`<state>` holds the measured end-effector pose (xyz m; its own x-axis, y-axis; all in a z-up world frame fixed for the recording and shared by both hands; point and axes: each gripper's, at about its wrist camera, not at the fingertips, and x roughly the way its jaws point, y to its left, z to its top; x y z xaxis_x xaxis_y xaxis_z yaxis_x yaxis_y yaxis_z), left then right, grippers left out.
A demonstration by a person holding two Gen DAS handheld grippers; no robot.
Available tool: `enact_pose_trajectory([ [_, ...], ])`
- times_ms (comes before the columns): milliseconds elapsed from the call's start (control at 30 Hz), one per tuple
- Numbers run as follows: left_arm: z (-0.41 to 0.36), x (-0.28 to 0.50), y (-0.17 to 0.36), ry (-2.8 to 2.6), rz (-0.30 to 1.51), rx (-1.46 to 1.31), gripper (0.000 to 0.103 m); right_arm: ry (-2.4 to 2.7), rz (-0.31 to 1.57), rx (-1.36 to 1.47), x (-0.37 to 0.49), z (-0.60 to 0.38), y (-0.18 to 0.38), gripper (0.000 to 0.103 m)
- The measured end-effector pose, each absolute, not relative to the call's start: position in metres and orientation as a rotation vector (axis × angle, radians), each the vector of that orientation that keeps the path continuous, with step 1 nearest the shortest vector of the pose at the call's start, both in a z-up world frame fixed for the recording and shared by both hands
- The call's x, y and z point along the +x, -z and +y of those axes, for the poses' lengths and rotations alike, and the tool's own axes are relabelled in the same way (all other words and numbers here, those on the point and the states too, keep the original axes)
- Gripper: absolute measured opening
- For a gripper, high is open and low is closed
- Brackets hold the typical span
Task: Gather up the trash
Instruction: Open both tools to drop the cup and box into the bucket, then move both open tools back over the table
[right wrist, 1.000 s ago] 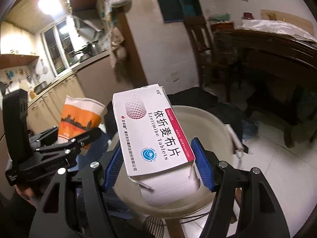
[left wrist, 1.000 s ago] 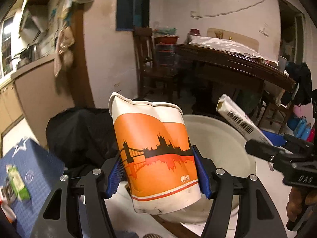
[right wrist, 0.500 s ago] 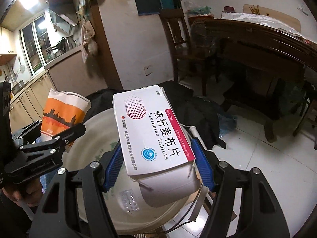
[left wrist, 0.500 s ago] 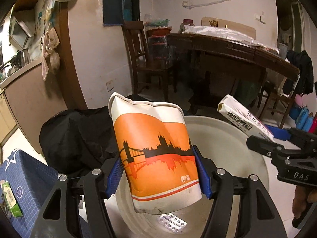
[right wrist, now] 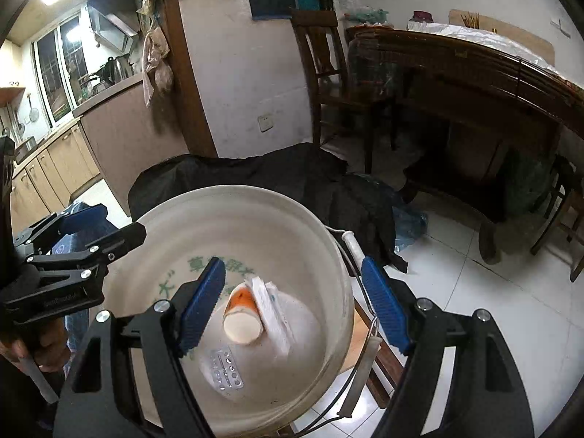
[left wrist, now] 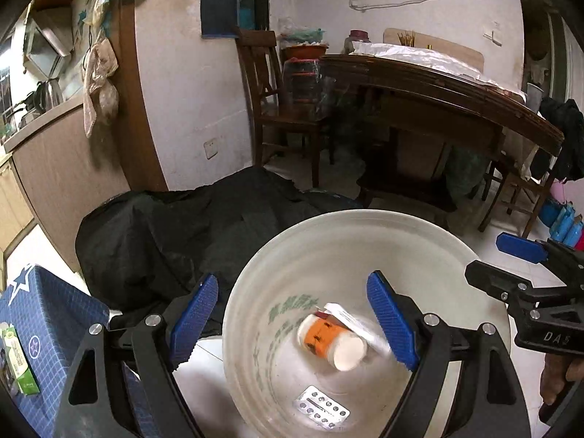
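Over a pale plastic bucket (left wrist: pixel 365 226), the left claw (left wrist: pixel 297 319) and right claw (right wrist: pixel 292 303) hang wide apart, holding nothing. Best practice now, by this view: lift clear with jaws spread. At the bucket's bottom an orange paper cup (right wrist: pixel 241 314) lies on its side against a white medicine box (right wrist: pixel 273 308), a silver blister strip (right wrist: pixel 224 368) just beside them.

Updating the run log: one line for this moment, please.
left gripper: open, empty | right gripper: open, empty | paper cup, tablet box, blister pack: in bucket
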<state>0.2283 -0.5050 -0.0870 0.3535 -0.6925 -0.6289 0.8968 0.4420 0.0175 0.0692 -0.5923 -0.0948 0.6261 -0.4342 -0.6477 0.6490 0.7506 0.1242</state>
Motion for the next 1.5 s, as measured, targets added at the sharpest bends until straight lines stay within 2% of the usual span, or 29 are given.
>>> enact_pose_trajectory([
  [333, -0.465, 0.232, 0.081, 1.004, 0.59, 0.369, 0.084, 0.578, 0.605, 0.345, 0.078, -0.559, 0.083, 0.074],
  [633, -0.369, 0.244, 0.084, 0.856, 0.581, 0.338, 0.084, 0.376, 0.572, 0.276, 0.117, -0.491, 0.068, 0.074],
  [1200, -0.115, 0.278, 0.111, 0.397, 0.715, 0.12, 0.084, -0.07, 0.698, 0.129, 0.219, -0.329, 0.096, 0.074],
  [1500, 0.056, 0.293, 0.093, 0.096, 0.692, -0.023, 0.084, -0.326, 0.741, 0.008, 0.258, -0.22, 0.108, 0.074],
])
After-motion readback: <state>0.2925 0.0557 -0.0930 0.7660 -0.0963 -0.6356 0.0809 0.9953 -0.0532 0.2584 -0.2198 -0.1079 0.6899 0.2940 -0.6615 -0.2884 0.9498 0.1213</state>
